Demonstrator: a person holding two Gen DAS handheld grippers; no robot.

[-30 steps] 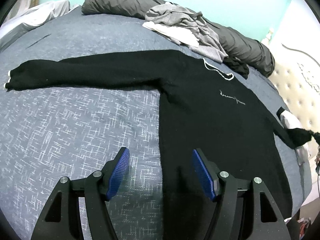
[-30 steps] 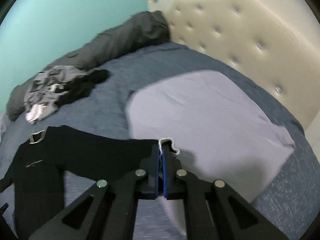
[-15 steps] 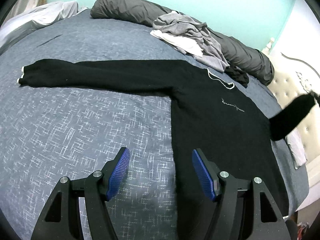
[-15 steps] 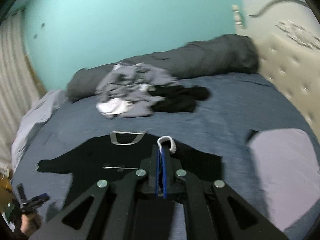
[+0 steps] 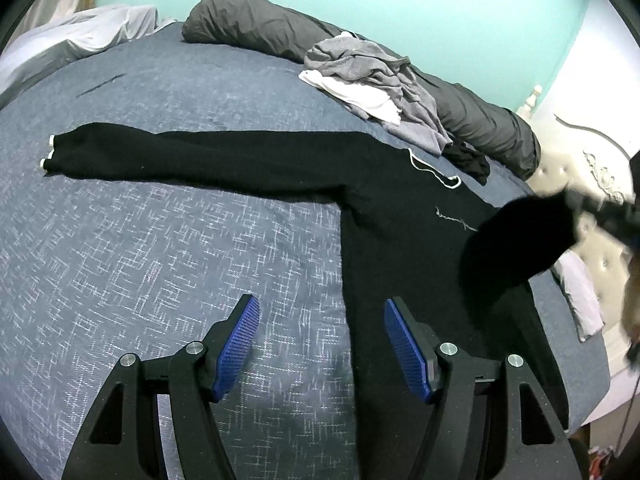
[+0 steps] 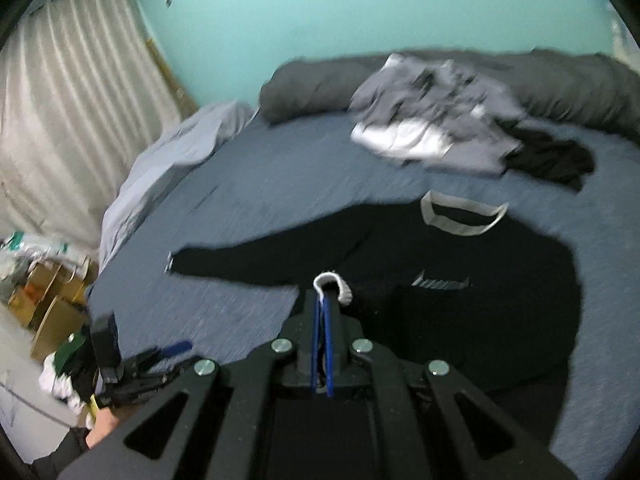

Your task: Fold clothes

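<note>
Black sweater [image 5: 400,216] flat beneath wide-open left tool [image 5: 322,346], cuff [image 6: 332,285] seemingly pinched in right tool [image 6: 322,320].

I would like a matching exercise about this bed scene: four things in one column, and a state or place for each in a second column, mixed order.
Things:
1. left tongs
2. right tongs
3. far sleeve
4. grey clothes pile

States or places:
A. lies flat, stretched out on the bed
B. shut on the white-edged cuff
C. open, holding nothing
D. heaped against the dark rolled duvet

Pairs: 1-C, 2-B, 3-A, 4-D
</note>
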